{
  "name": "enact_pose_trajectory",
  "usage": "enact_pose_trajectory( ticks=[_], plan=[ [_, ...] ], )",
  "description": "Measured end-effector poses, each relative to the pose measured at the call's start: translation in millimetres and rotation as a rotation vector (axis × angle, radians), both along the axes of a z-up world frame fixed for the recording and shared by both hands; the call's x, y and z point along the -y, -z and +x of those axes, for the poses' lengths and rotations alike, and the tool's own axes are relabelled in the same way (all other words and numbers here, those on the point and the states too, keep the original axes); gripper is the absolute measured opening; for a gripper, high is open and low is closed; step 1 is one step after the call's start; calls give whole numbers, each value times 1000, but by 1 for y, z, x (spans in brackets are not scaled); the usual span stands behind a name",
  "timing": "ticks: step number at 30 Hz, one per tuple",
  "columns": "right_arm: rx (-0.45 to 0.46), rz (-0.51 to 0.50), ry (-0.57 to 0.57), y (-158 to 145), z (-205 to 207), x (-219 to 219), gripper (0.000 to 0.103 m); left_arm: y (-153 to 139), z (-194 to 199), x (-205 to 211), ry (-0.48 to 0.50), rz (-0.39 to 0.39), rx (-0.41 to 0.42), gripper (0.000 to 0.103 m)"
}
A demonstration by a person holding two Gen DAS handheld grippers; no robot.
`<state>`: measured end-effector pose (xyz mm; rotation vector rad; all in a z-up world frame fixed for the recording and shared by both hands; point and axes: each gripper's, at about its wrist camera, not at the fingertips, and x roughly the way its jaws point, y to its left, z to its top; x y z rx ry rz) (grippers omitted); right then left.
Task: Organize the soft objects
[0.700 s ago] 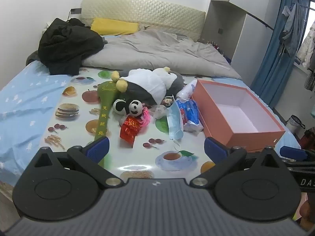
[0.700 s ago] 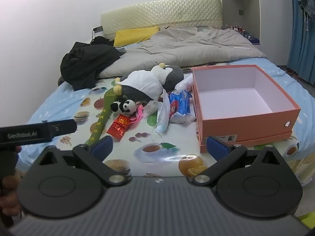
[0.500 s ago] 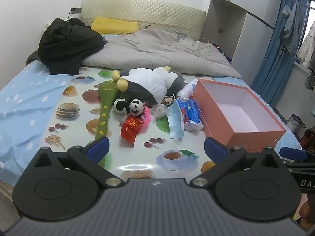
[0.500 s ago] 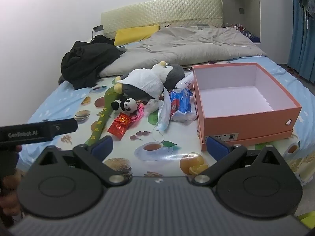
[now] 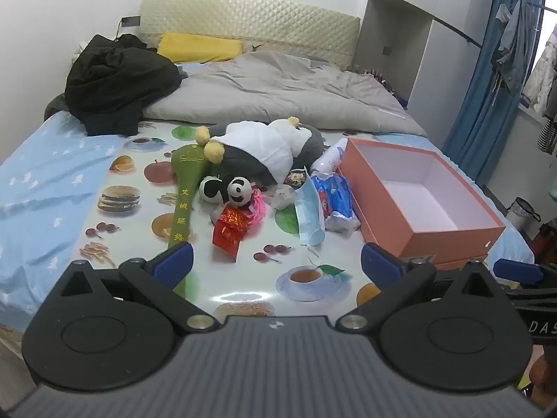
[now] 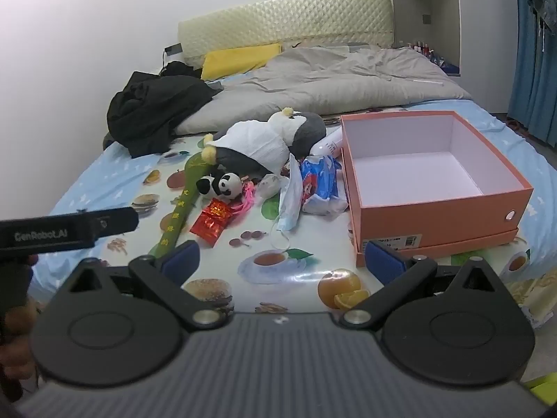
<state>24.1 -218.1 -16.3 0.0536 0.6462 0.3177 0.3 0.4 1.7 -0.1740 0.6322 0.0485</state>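
Observation:
A pile of soft things lies on the food-print sheet (image 5: 243, 278): a big grey-and-white plush (image 5: 264, 146), a small panda plush (image 5: 229, 190), a long green plush stick (image 5: 182, 195), a red packet (image 5: 229, 230), a blue face mask (image 5: 310, 212) and a blue-and-white packet (image 5: 334, 198). An empty orange box (image 5: 417, 191) stands right of them. My left gripper (image 5: 276, 266) is open and empty, short of the pile. My right gripper (image 6: 283, 261) is open and empty, in front of the box (image 6: 431, 174) and pile (image 6: 257, 160).
A grey duvet (image 5: 278, 90), a black jacket (image 5: 118, 80) and a yellow pillow (image 5: 200, 47) lie at the bed's head. Blue curtains (image 5: 487, 87) hang at the right. The left gripper's body (image 6: 66, 231) shows at the left of the right wrist view.
Both grippers have edged slightly forward toward the pile. Nothing on the bed has moved.

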Motion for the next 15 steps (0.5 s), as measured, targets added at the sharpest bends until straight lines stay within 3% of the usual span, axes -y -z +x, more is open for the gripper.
enact_pose_trajectory(
  ticks=[15],
  plan=[
    [-4, 19, 8, 5, 2, 2, 103, 0, 2, 1, 6, 4, 0, 103]
  ],
)
